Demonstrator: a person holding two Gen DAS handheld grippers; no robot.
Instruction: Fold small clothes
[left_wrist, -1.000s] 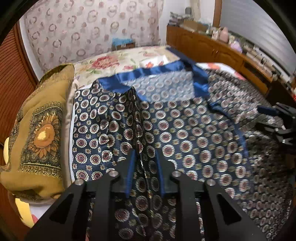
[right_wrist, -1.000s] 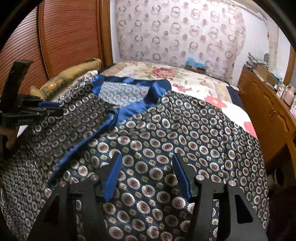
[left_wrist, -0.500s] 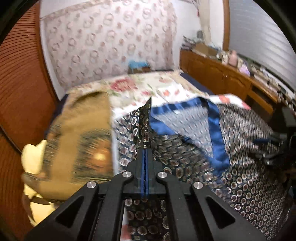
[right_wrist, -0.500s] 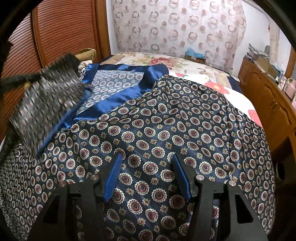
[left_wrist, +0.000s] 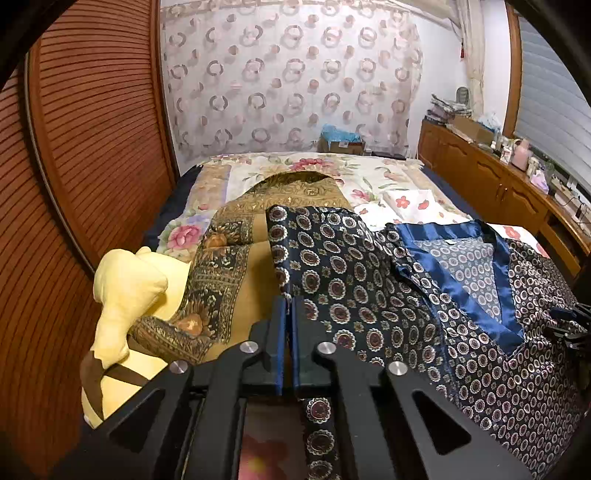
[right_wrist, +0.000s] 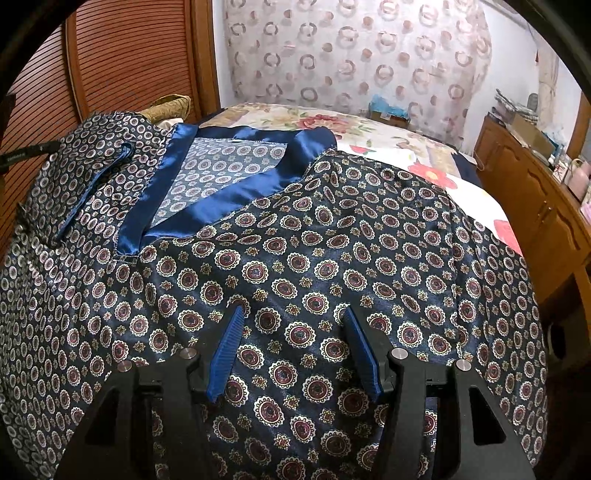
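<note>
A navy silk garment (right_wrist: 314, 266) with round medallion print and a blue satin collar (right_wrist: 236, 195) lies spread on the bed. In the left wrist view my left gripper (left_wrist: 288, 314) is shut on the garment's left edge (left_wrist: 332, 266) and holds that flap lifted over the gold pillow. A strip of the fabric hangs below the jaws. My right gripper (right_wrist: 295, 347) is open just above the garment's lower front and holds nothing. The raised flap shows at the left of the right wrist view (right_wrist: 92, 147).
A gold patterned pillow (left_wrist: 229, 266) and a yellow cushion (left_wrist: 125, 295) lie at the bed's left. A wooden slatted wardrobe (left_wrist: 92, 147) stands to the left, a wooden cabinet (left_wrist: 498, 188) with clutter to the right. The floral bedspread (left_wrist: 314, 170) runs to the curtain.
My left gripper closed on the garment's edge, lifted it and swung it left toward the pillow. The right gripper stayed open over the fabric.
</note>
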